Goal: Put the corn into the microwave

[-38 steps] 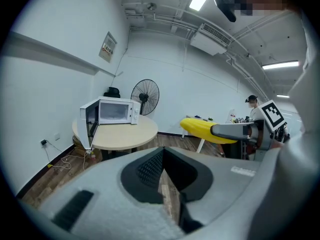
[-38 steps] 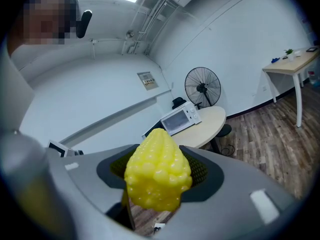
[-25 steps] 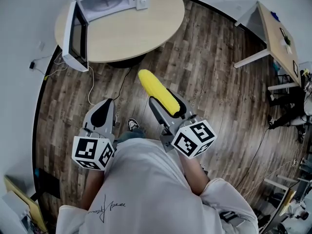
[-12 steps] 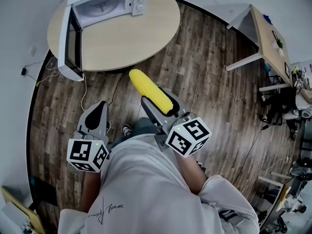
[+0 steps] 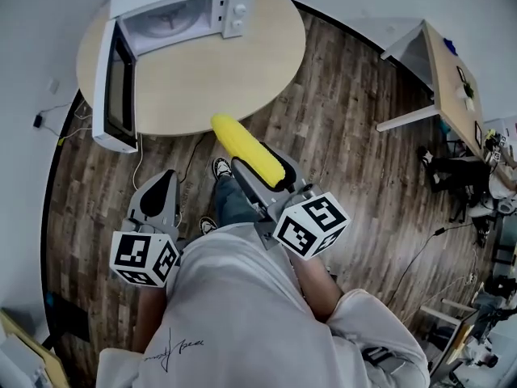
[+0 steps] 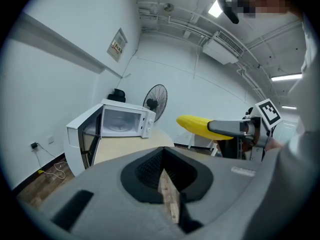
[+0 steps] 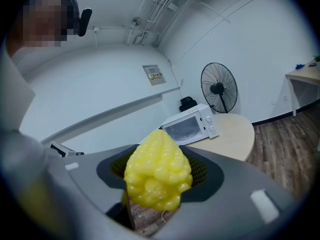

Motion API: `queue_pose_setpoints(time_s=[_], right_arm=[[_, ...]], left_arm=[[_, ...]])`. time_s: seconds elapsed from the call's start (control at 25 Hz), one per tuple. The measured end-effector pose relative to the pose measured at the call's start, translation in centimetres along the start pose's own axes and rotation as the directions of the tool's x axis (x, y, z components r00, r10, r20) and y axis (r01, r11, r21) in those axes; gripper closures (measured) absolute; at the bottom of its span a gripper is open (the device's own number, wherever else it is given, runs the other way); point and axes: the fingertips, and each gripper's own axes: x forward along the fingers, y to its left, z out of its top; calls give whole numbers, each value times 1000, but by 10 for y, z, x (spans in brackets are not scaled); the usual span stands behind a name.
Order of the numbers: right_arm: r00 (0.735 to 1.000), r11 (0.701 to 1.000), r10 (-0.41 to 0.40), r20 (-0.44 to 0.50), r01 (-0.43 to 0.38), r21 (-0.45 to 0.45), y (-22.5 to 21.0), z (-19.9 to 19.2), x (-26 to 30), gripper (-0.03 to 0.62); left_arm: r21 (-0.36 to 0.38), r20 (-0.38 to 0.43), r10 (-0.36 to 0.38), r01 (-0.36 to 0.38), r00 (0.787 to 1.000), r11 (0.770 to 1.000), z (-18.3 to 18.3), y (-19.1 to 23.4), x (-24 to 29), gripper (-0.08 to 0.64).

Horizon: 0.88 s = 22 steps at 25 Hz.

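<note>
The yellow corn [image 5: 245, 146] lies lengthwise in my right gripper [image 5: 262, 166], which is shut on it; its free tip points toward the round wooden table [image 5: 226, 63] and overlaps the table's near edge in the head view. On that table stands the white microwave [image 5: 174, 10] with its door [image 5: 113, 83] swung wide open. The right gripper view shows the corn [image 7: 157, 171] end-on, with the microwave [image 7: 192, 126] beyond it. My left gripper [image 5: 167, 178] hangs to the left over the floor, shut and empty. In the left gripper view I see the microwave [image 6: 125, 121] ahead and the corn [image 6: 200, 126] to the right.
A black standing fan [image 7: 218, 91] stands behind the table. A second desk [image 5: 452, 71] is at the far right, with cluttered gear below it. Cables [image 5: 56, 128] lie on the wood floor left of the table. The person's shoe [image 5: 221, 168] is between the grippers.
Both grippers and the person have moved toward the round table. The corn's tip, earlier over bare floor, now reaches the table's near edge. Both grips are unchanged.
</note>
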Motion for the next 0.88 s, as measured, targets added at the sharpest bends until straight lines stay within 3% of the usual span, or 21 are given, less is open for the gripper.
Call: queue_pose_setpoints(time_s=[0.32, 0.88], right_arm=[[995, 996, 79, -63, -81, -26, -32, 35, 76, 331], [982, 987, 159, -104, -158, 18, -96, 84, 181, 332]], left_arm=[[-20, -10, 23, -24, 1000, 1000, 30, 37, 68, 568], [-33, -12, 99, -99, 995, 995, 86, 93, 163, 568]])
